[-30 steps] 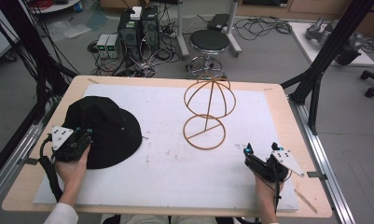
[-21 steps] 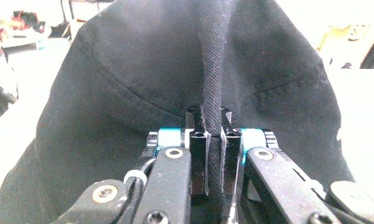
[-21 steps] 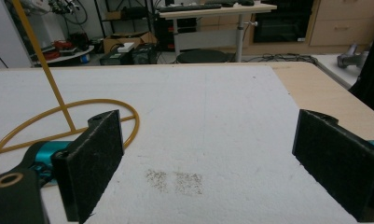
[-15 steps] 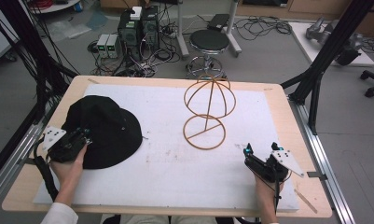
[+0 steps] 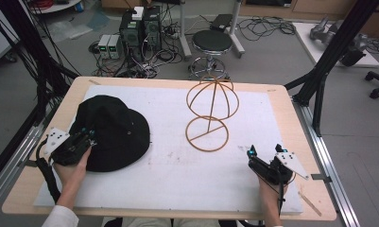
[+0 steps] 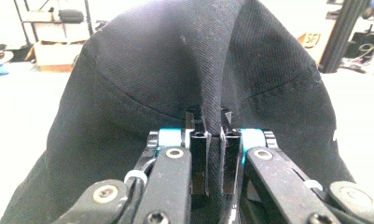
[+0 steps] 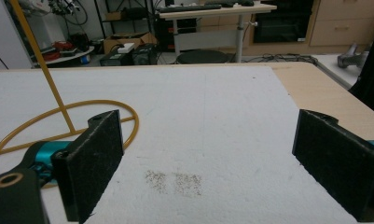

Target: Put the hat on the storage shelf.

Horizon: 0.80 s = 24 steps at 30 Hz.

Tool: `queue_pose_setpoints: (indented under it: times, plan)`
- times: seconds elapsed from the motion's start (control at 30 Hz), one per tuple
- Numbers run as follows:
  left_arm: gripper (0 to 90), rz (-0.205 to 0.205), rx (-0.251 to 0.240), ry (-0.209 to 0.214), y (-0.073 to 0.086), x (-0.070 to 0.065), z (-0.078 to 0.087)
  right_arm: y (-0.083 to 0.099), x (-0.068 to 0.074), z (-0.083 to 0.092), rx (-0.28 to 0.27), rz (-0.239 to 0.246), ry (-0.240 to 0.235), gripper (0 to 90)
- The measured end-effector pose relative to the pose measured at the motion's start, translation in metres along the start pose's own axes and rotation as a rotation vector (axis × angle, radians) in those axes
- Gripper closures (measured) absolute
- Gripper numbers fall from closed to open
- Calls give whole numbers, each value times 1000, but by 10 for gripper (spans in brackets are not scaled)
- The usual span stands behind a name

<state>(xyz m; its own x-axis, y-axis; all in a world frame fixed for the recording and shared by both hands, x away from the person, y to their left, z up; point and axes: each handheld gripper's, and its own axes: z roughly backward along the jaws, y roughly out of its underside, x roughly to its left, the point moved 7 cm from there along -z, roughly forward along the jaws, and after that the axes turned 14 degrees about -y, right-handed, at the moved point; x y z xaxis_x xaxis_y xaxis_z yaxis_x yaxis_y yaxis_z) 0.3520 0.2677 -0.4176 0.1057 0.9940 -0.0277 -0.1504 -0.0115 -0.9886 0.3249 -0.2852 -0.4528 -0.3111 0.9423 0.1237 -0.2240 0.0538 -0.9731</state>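
Hat: black fabric bucket hat (image 5: 110,130) lying on the white mat (image 5: 177,179), well to the left of the gold wire hat stand (image 5: 211,113), brim flat on the mat as far as I can tell

Landmark: going with the wire stand for everything, since it's the obvious fixed thing mid-table

Left gripper: left gripper (image 6: 211,122) is at the edge of the hat farthest from the stand, jaws pressed nearly together with a fold of the black cloth pinched up between them

Right gripper: right gripper (image 5: 250,153) sits on the mat near the stand's base ring, on the side away from the hat; jaws spread wide, nothing in them

How it'll handle: my guess is very light and totally floppy. It's woven twill, you can see it crease and tent up where it's pinched, so it'll sag and droop off one grip point. Not fragile, not slippery either; the weave should hold fine in the pads

Where to grab: brim or the seam where brim meets crown seems best, thicker stitched cloth there. One pinch will probably let the rest dangle, so a second hold across the brim would help open it up over the stand's dome

Watch out: a thin fold could slide out if tugged fast
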Motion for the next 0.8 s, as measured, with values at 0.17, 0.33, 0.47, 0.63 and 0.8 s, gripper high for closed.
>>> queue_pose_setpoints:
  times: [0.17, 0.33, 0.47, 0.63, 0.8]
  plan:
    - [863, 9, -35, 24, -10, -8, 6, -1, -2, 0, -4, -2, -2, 80]
    - [863, 14, -68, 38, -18, -13, 11, -1, -1, 0, -6, -12, -6, 80]
    - [863, 29, -100, 67, -24, -18, 15, -1, -2, 0, -4, -13, -7, 80]
    - [863, 31, -112, 97, -27, -23, 16, -1, -2, 0, -10, -9, -9, 80]
    - [862, 30, -145, 131, -36, -30, 22, -2, -3, 1, -12, -12, -8, 80]
